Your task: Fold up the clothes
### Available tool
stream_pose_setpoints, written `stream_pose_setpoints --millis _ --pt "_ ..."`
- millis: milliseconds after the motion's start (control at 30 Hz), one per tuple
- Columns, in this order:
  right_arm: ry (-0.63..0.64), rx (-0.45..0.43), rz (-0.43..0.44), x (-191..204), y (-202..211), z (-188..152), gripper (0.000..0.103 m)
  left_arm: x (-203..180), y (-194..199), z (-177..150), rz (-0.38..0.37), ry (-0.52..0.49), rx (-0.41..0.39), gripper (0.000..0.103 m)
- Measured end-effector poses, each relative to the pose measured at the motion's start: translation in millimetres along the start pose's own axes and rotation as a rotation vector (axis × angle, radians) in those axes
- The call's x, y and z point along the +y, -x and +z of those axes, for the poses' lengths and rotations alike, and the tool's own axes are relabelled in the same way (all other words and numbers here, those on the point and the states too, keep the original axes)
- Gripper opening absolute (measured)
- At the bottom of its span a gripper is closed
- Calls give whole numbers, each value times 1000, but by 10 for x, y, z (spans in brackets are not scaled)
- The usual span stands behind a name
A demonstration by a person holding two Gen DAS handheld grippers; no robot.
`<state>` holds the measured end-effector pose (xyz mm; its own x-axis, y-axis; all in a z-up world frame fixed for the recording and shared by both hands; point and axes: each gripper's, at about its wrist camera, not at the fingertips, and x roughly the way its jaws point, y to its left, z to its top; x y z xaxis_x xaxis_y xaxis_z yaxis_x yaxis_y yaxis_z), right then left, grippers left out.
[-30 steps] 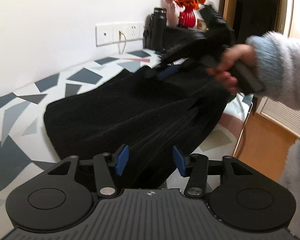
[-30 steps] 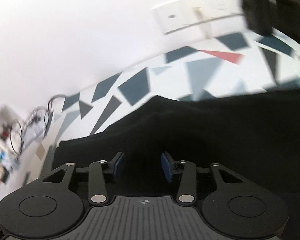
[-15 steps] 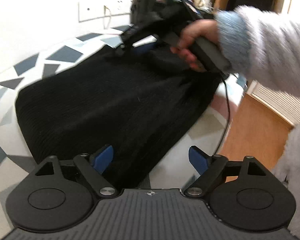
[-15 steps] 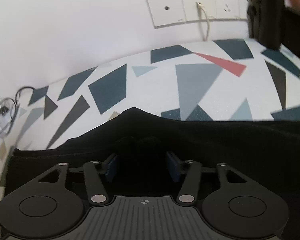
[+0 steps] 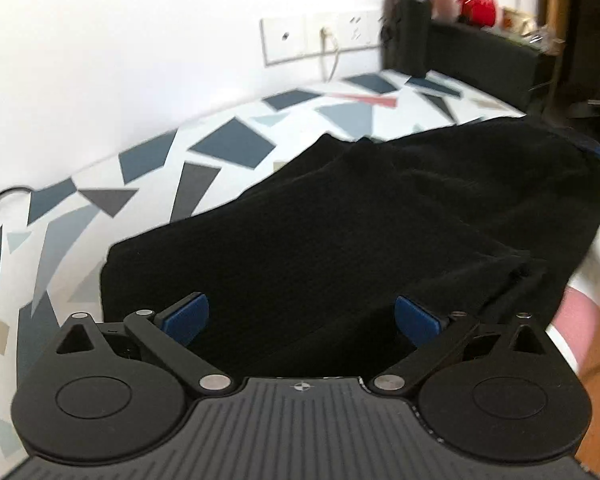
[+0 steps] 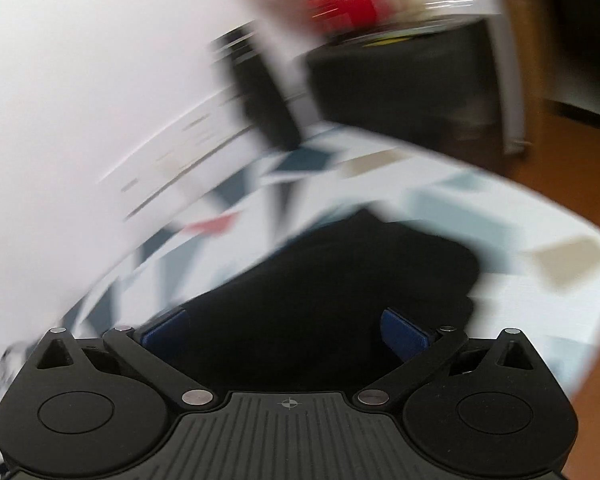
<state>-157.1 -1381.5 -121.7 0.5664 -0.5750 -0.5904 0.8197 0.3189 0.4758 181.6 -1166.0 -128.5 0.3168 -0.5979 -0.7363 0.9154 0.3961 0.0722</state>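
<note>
**Both grips let go, fold laid down**

My left fingers [image 5: 302,320] now stand wide apart over the near edge of the cloth [image 5: 360,232]; a second ago they were close together on it. My right fingers [image 6: 286,330] are spread too, where half a second back they were pinched on a bunch of fabric. The right view is smeared with motion, so I judge that hand is swinging away; it has also gone from the left view, where it hung over the far edge before.

The cloth lies dark and doubled on the patterned desk [image 5: 228,148], one flap overlapping near my right side, its far corner close to the desk edge. I hold nothing in either hand. I take it this fold is set, and the next needs a fresh grip on an edge
</note>
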Motion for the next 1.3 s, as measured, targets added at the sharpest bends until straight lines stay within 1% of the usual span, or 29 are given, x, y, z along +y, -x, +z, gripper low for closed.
stream_pose_setpoints --millis 33,100,133,167,233,300,400,500,600,700,733,767,833,900,967,1033,1133,1233,1300 --pt "-35 -25 -18 -169 89 7 102 -28 -42 10 17 15 15 102" --pt "-76 -45 -70 -364 156 3 102 -35 -106 42 29 72 30 102" --pt "-80 -42 -113 -417 167 3 102 -37 -129 66 30 104 34 102" --pt "-81 -45 -130 -490 182 9 102 -43 -154 87 30 126 41 102" --pt "-106 -46 -126 -628 179 -2 102 -103 -232 120 41 123 76 102" --pt "-131 3 -123 -732 86 -14 102 -180 -321 121 72 83 107 102" --pt "-157 62 -96 -824 -105 -78 102 -241 -361 143 93 62 96 102" --pt "-175 92 -94 -845 -286 -134 102 -241 -403 170 97 82 106 103" --pt "-132 56 -80 -737 -365 -163 102 -243 -425 195 101 100 118 103" --pt "-117 40 -64 -658 -527 -88 101 -260 -444 212 112 110 122 103" --pt "-122 27 -57 -643 -580 -64 95 -267 -448 216 117 114 122 103" --pt "-121 15 -45 -643 -626 -43 78 -274 -452 220 121 117 122 103" --pt "-118 -10 -21 -643 -717 0 68 -289 -461 228 130 125 123 103" --pt "-132 -4 16 -658 -792 63 62 -304 -470 236 138 132 123 103" --pt "-136 -1 69 -667 -852 157 47 -324 -493 262 138 130 122 103" --pt "-135 -4 111 -663 -896 268 41 -342 -535 305 130 132 122 103" --pt "-150 -27 114 -646 -901 461 36 -415 -640 399 94 125 113 103" --pt "-167 -67 63 -680 -832 618 34 -591 -777 522 55 85 87 103" --pt "-196 -89 18 -793 -789 682 34 -711 -865 604 34 61 75 103"
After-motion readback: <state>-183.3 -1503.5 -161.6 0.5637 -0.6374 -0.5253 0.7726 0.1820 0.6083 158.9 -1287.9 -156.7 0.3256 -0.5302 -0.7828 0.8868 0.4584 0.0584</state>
